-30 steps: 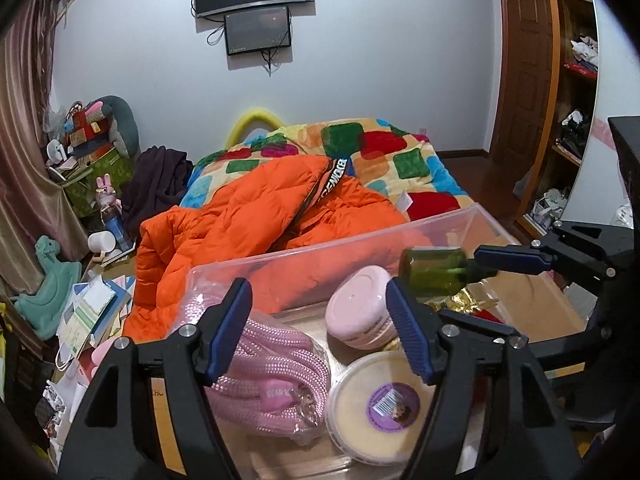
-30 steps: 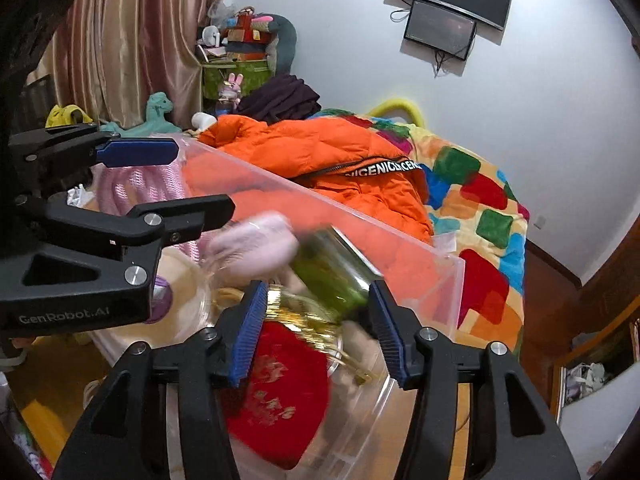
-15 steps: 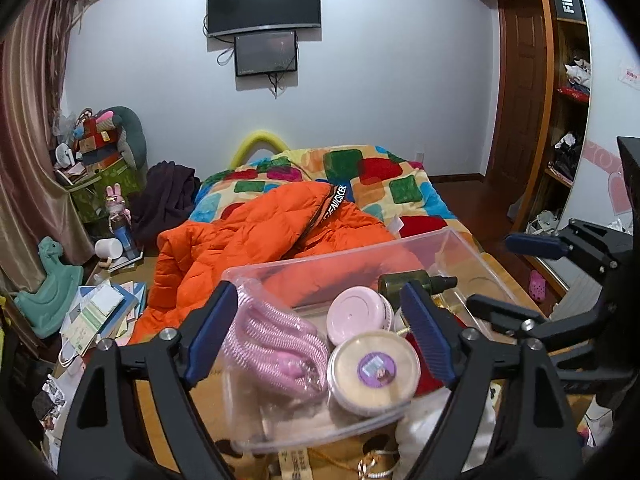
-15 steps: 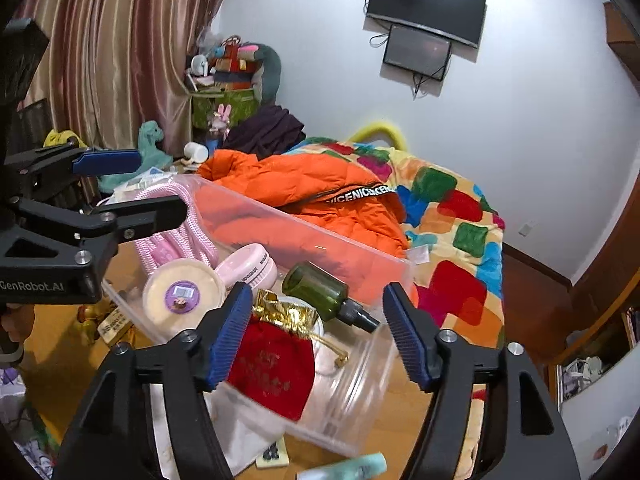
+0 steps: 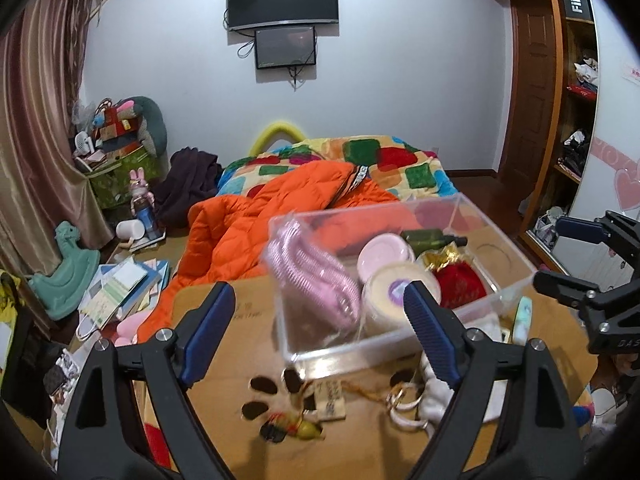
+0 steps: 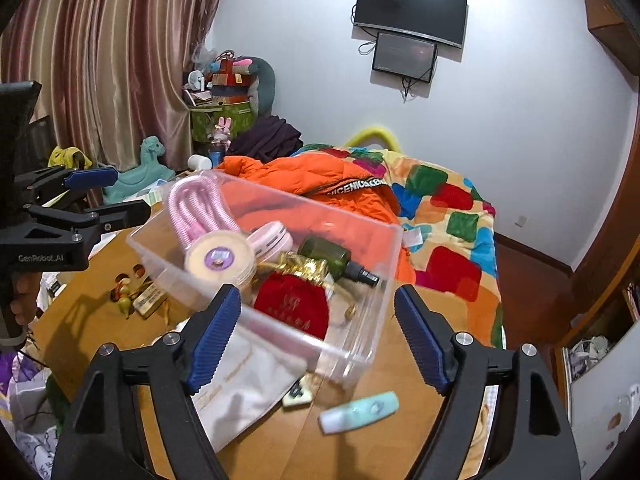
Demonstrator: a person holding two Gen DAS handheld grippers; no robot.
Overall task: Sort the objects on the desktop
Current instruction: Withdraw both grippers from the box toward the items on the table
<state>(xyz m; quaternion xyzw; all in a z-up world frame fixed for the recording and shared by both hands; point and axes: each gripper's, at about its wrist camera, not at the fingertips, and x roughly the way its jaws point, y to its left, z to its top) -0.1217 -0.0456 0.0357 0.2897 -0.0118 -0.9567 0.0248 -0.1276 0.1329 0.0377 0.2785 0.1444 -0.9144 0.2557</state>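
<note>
Both tongs are held spread with nothing between them: the left tongs (image 5: 316, 328) are wide apart, and the right tongs (image 6: 318, 330) are seen opening. A clear box (image 6: 192, 276) is set at the table's (image 5: 240, 360) far edge; a pink rope (image 6: 192, 204), green bottle (image 6: 326, 254) and red pouch (image 6: 292, 306) are kept inside.

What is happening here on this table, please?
A person holds a gripper in each hand and is sorting small things into a clear plastic box. The pink coiled cord, two round tins, a green spray bottle and a red pouch already lie inside. The left gripper is open and empty; the right gripper has its jaws opening with nothing gripped. A mint tube, a white cloth bag and a keychain remain on the table.
</note>
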